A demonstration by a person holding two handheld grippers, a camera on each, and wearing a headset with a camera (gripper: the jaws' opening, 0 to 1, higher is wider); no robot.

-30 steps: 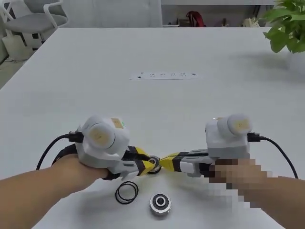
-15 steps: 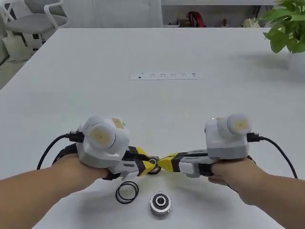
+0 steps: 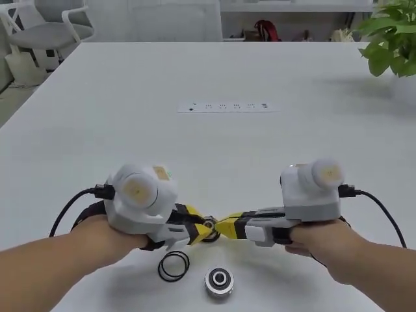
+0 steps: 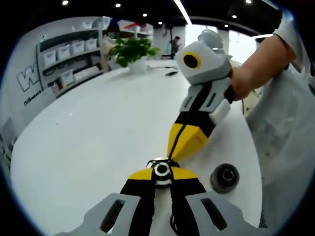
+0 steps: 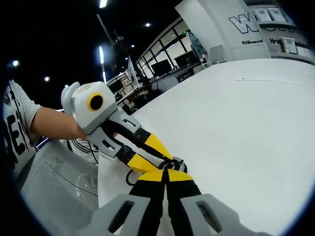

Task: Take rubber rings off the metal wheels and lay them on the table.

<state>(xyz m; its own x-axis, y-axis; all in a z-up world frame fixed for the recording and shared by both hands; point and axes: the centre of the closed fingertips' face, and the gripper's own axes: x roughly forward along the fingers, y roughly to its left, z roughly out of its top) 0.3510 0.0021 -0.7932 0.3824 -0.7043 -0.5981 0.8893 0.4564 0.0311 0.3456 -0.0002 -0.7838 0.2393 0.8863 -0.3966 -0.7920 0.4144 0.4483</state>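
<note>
A small metal wheel (image 3: 209, 227) hangs just above the white table (image 3: 214, 149) near its front edge, held between both grippers. My left gripper (image 3: 200, 229) is shut on the wheel (image 4: 161, 168) from the left. My right gripper (image 3: 220, 227) meets it tip to tip from the right, jaws shut on the rubber ring at the wheel's rim (image 5: 176, 164). In the left gripper view the right gripper (image 4: 172, 156) touches the wheel's far edge. Two loose black rubber rings (image 3: 173, 265) lie overlapped on the table below the left gripper. A second wheel (image 3: 220, 281) stands beside them.
A white power strip (image 3: 227, 106) lies across the table's middle. A potted plant (image 3: 390, 36) stands at the far right corner and an office chair (image 3: 45, 26) beyond the far left edge. Black cables (image 3: 383, 211) trail from both grippers toward me.
</note>
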